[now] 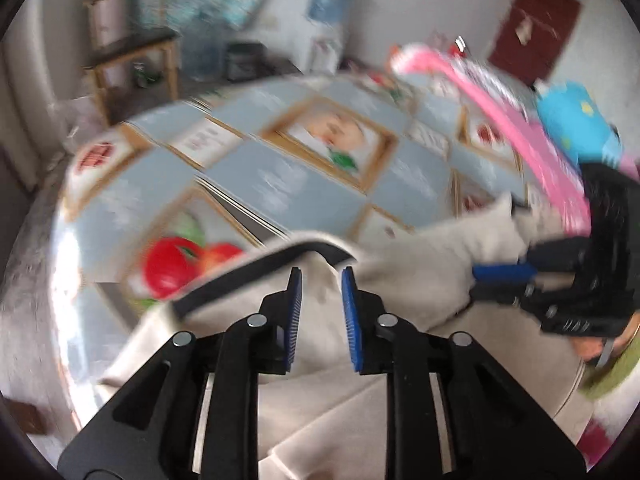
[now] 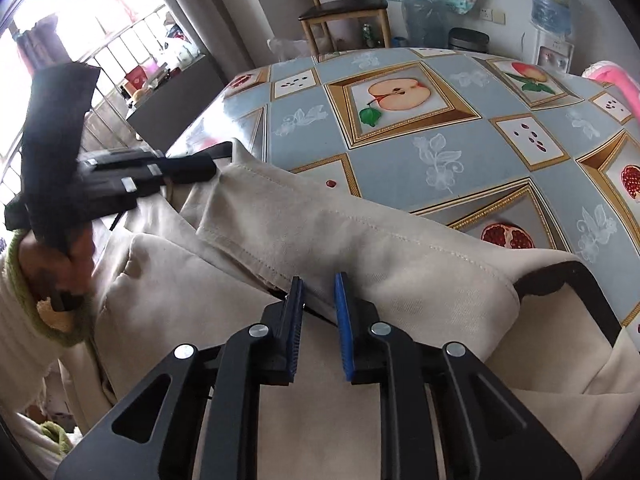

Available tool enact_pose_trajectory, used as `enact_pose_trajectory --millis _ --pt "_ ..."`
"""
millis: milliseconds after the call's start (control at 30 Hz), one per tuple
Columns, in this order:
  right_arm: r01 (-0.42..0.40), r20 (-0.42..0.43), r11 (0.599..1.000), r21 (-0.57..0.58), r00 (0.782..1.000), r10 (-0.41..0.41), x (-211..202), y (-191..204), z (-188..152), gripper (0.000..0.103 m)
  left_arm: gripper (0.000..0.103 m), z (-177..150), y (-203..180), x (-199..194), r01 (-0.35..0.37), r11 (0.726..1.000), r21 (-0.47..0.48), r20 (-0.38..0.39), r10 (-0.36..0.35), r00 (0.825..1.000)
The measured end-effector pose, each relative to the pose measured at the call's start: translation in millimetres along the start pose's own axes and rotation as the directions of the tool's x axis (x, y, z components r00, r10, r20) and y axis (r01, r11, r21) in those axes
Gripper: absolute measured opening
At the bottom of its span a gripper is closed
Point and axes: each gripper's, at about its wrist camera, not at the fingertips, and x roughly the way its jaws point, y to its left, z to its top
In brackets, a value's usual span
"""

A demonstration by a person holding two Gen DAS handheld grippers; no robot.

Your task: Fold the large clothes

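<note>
Cataloguing from the remote station; hidden and unclear items come first.

1. Left wrist view: heavily motion-blurred. I can make out the table (image 1: 280, 168) with its fruit-print cover, but the pink and blue items beyond my right tool stay unidentifiable.
2. Garment (image 2: 320, 232): cream cloth with a dark lining band, lying on the near part of the table under and ahead of both tools. Its lower part runs out of frame in both views, so I cannot tell what kind of garment it is.
3. Left hand (image 2: 60, 264): seen from the right wrist view, far to that tool's left, in a cream sleeve with a green cuff, wrapped around the black handle. The fingers are mostly covered by the handle.
4. Left tool (image 1: 320, 280): blue pads spread, a clear gap between them, cloth lying below and ahead of the gap. From its own camera nothing sits between the pads. In the right wrist view its tips reach over the garment's dark-edged corner, but I cannot tell whether they touch it.
5. Right tool (image 2: 318, 284): pads parted with a narrow gap, poised over a stitched fold of the garment. Contact with the cloth cannot be confirmed. In the left wrist view (image 1: 504, 272) it appears side-on to the right, a raised peak of cloth close by its tip; blur hides any grip.
6. Chair (image 2: 344, 8) and water dispenser (image 2: 552, 0): far ahead of the right tool, beyond the table.
</note>
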Motion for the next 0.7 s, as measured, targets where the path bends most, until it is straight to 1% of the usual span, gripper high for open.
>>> enact_pose_trajectory --millis 33,100,200,267,300,400,533,567,600,633,667,700 --pt "0.007 0.003 1.000 -0.011 1.000 -0.007 0 1 0 0.017 0.018 1 0 -7 0.036 0.999 -0.017 0.026 -0.036 0.999" --pt "0.017 0.004 0.999 -0.029 1.000 -0.017 1 3 1 0.017 0.018 3 -13 -12 0.100 0.995 0.010 0.040 -0.100 0.994" --pt "0.019 0.003 0.999 -0.045 1.000 -0.019 3 1 6 0.017 0.018 5 -47 -1 0.172 0.982 0.079 -0.010 -0.172 0.985" --pt "0.012 0.008 0.999 -0.041 1.000 -0.012 3 0 5 0.017 0.018 2 -64 8 0.194 0.974 0.117 -0.039 -0.191 0.981" --pt "0.009 0.011 0.999 -0.039 1.000 -0.008 3 -1 4 0.017 0.018 0 -71 13 0.202 0.970 0.132 -0.056 -0.196 0.979" --pt "-0.003 0.013 1.000 -0.028 1.000 0.004 3 -3 4 0.016 0.018 -9 -81 40 0.145 0.974 0.175 -0.130 -0.123 0.984" --pt "-0.015 -0.011 1.000 0.027 1.000 0.015 0 -10 6 0.016 0.020 -12 -77 44 0.152 0.976 0.154 -0.122 -0.134 0.983" --pt "-0.026 -0.015 0.998 0.051 1.000 0.027 -3 -13 7 0.018 0.020 -13 -76 44 0.151 0.976 0.158 -0.120 -0.133 0.984" --pt "-0.055 -0.009 0.993 0.102 0.998 0.056 -12 -19 7 0.021 0.020 -13 -75 44 0.149 0.975 0.164 -0.118 -0.130 0.984" --pt "-0.060 -0.006 0.990 0.129 0.998 0.062 -18 -24 7 0.030 0.020 -13 -76 44 0.146 0.975 0.170 -0.114 -0.128 0.985" --pt "-0.046 0.004 0.986 0.161 0.999 0.046 -26 -30 6 0.036 0.020 -13 -72 44 0.150 0.974 0.167 -0.114 -0.132 0.985" --pt "-0.039 0.025 0.981 0.189 0.999 0.035 -36 -36 4 0.044 0.020 -13 -70 44 0.158 0.975 0.159 -0.113 -0.141 0.984"
